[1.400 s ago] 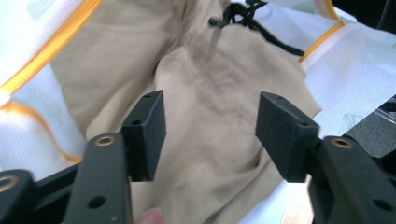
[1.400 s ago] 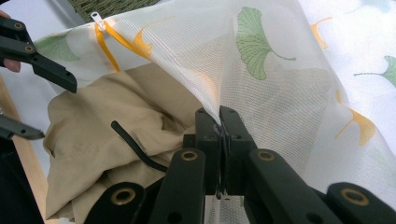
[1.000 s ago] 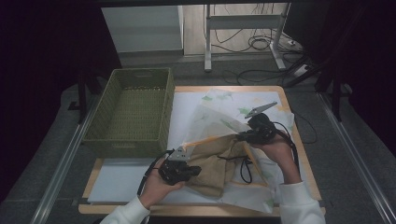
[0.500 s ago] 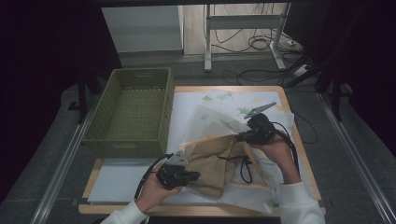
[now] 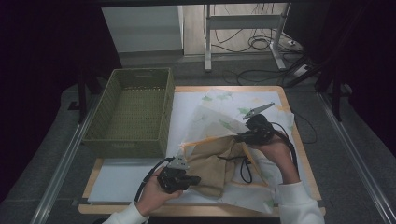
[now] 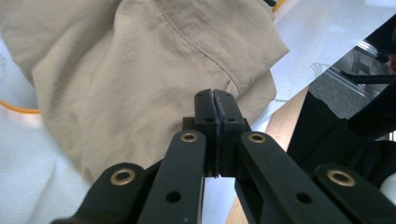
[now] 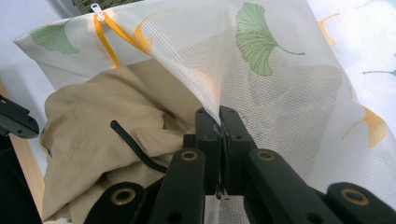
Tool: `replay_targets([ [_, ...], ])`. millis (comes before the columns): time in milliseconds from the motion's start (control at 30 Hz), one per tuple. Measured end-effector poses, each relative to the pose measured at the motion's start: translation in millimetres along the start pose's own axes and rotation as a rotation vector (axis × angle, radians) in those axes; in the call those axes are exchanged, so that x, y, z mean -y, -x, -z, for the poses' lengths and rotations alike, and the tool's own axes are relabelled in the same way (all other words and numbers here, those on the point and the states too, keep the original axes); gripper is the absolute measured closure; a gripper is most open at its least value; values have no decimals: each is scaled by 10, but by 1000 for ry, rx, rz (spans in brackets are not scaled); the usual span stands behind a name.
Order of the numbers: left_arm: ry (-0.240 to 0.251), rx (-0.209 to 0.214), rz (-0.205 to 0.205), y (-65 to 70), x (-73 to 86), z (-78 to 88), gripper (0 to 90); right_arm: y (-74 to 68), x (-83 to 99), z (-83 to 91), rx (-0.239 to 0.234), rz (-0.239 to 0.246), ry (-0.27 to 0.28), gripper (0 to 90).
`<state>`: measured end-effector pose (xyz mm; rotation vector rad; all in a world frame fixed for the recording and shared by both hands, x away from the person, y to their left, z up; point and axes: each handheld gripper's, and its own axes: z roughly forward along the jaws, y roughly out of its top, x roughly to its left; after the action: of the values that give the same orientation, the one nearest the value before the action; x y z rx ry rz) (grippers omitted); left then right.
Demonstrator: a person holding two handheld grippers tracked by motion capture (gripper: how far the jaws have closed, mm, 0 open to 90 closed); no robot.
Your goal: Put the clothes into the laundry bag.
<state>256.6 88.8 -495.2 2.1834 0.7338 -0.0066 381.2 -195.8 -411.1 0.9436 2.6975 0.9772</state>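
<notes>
On the wooden desk [image 5: 299, 154], a beige crumpled cotton garment [image 5: 212, 161] lies half inside a white mesh laundry bag printed with green and yellow ginkgo leaves [image 5: 219, 122], near the desk's front edge and between the 2 hands. The bag's mouth, trimmed with an orange zipper, is lifted over the garment like a hood.

The right gripper [image 5: 243, 136] has its jaws closed on the upper edge of the mesh bag; in the right gripper view the thin netting [image 7: 280, 93] is pinched between the 2 black pads and rises tent-like above the garment [image 7: 93, 135], with the white zipper pull at the top left. A black cable runs across the fabric just in front of those jaws.

The left gripper [image 5: 195, 178] sits low at the garment's near left corner, held in the person's left hand [image 5: 154, 196]. In the left gripper view its jaws are pressed fully together, their tips lying over the beige cloth [image 6: 126, 79]; whether a fold is caught between them cannot be told.

An olive-green woven rectangular basket [image 5: 133, 140] stands at the desk's left side, just beside the bag. A white sheet [image 5: 121, 179] covers the desk under everything.
</notes>
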Motion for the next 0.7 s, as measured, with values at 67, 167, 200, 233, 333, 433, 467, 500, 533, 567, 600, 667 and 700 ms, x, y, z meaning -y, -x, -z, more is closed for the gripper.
replay_targets([
  [67,-11,9,-11,8,6,-27,900,0,0,-6,-1,1,-2,864],
  [167,-40,28,-19,32,29,-107,900,2,1,-11,-4,-1,-4,864],
  [200,-52,39,-20,45,33,-141,900,3,2,-9,-4,-2,-3,864],
  [233,-61,44,-23,50,37,-163,900,5,3,-6,-4,-2,-2,864],
  [333,-93,48,-20,57,48,-269,900,1,2,-4,-3,-2,-2,864],
  [433,-103,32,-19,33,36,-332,900,-7,-3,-19,-3,2,-5,864],
  [467,-105,26,-19,26,30,-351,900,-12,-5,-22,-3,2,-7,864],
  [500,-107,22,-20,19,23,-365,900,-14,-6,-24,-3,3,-9,864],
  [533,-107,20,-18,16,14,-378,900,-17,-8,-25,-3,3,-9,864],
  [567,-107,17,-19,15,8,-384,900,-18,-8,-24,-3,3,-9,864],
  [600,-107,14,-22,13,0,-392,900,-18,-8,-22,-3,3,-9,864],
  [667,-108,2,-25,16,-14,-414,900,-16,-7,-18,-3,0,-8,864],
  [700,-110,-4,-27,19,-21,-425,900,-17,-7,-17,-3,-1,-8,864],
])
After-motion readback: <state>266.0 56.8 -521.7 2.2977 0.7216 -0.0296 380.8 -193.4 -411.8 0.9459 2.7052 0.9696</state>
